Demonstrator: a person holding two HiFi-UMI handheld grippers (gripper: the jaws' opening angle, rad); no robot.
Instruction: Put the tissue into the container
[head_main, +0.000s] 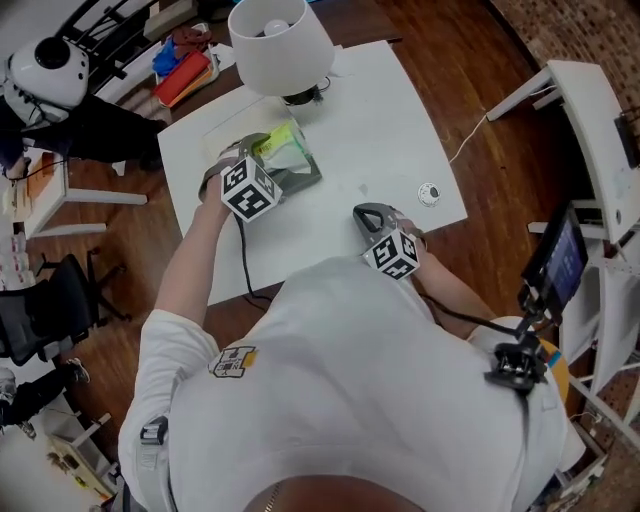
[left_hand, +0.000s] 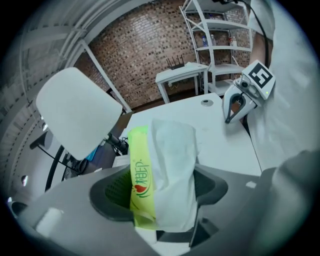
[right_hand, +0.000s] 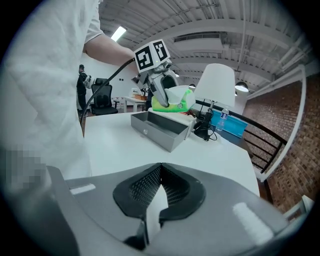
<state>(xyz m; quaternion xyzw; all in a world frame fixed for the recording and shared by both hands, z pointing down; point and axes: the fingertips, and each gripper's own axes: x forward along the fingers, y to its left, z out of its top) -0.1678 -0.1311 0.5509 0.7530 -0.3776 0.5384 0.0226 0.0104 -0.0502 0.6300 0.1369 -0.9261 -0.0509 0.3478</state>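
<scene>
white table, brick wall; left gripper jaws clamp tissue, right gripper jaws closed.

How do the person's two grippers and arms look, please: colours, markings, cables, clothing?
The left gripper and right gripper are grey, with dark textured fingers. Each carries a white cube with black square markers and trails a black cable. The arms are bare below a short-sleeved white shirt.

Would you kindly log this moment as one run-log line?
left gripper: shut on tissue pack | pack: above container | right gripper: jaws shut, empty
</scene>
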